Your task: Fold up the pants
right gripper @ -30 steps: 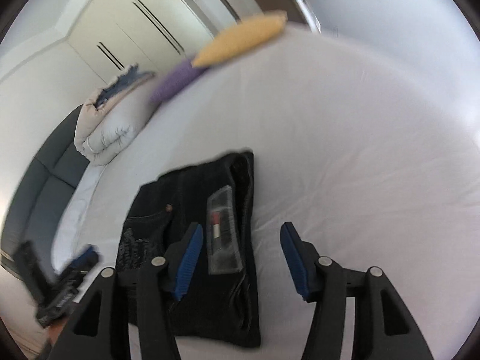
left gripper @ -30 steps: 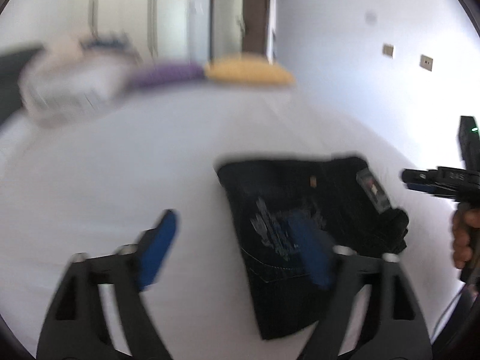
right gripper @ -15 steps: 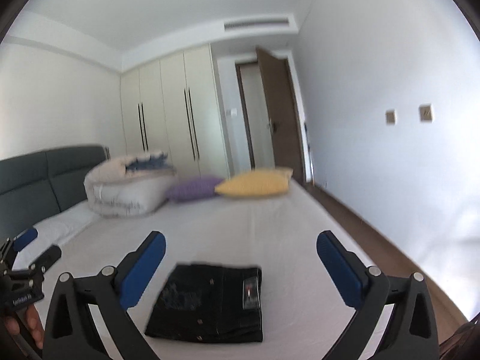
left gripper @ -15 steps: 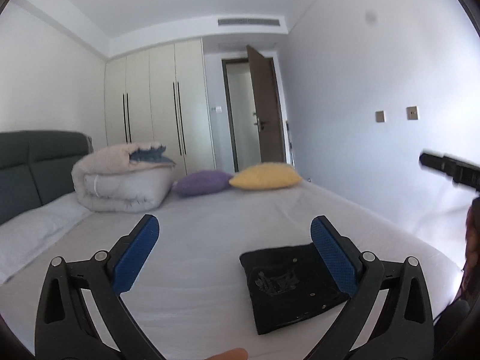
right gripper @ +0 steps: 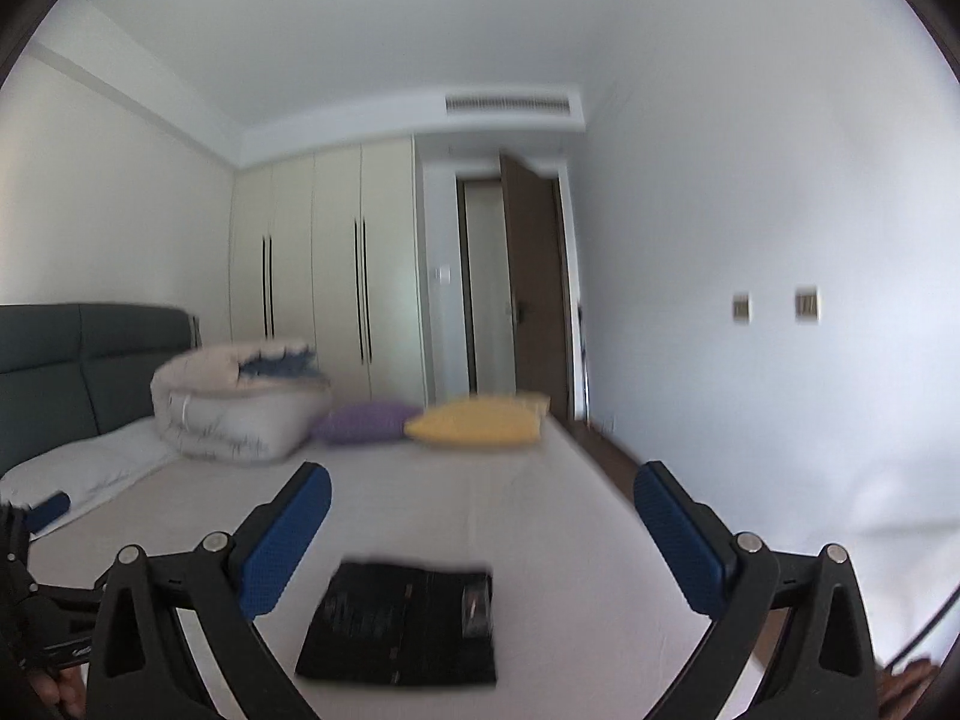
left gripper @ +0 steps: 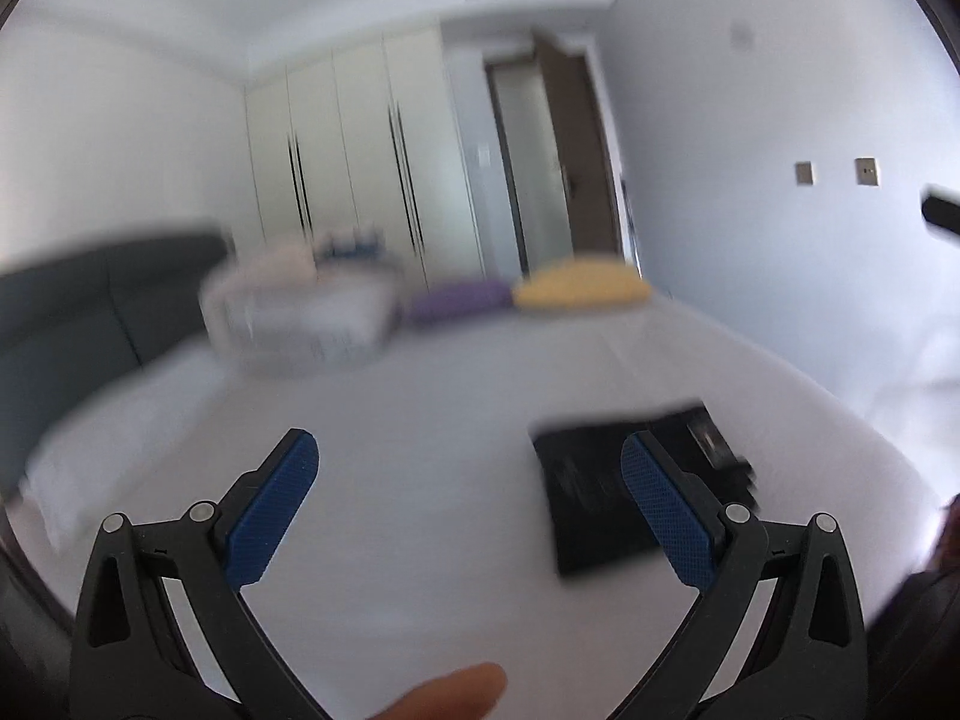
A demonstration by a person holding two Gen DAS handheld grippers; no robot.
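Black pants [right gripper: 399,624] are sitting folded into a neat rectangle on the white bed [right gripper: 540,540], well short of the yellow pillow [right gripper: 477,423], so the folding's looking pretty much done. Left gripper [left gripper: 468,504] and right gripper [right gripper: 480,534] are both hanging wide open, holding nothing. Compared to a second ago, they're pulling up and away from the pants, showing way more of the room.
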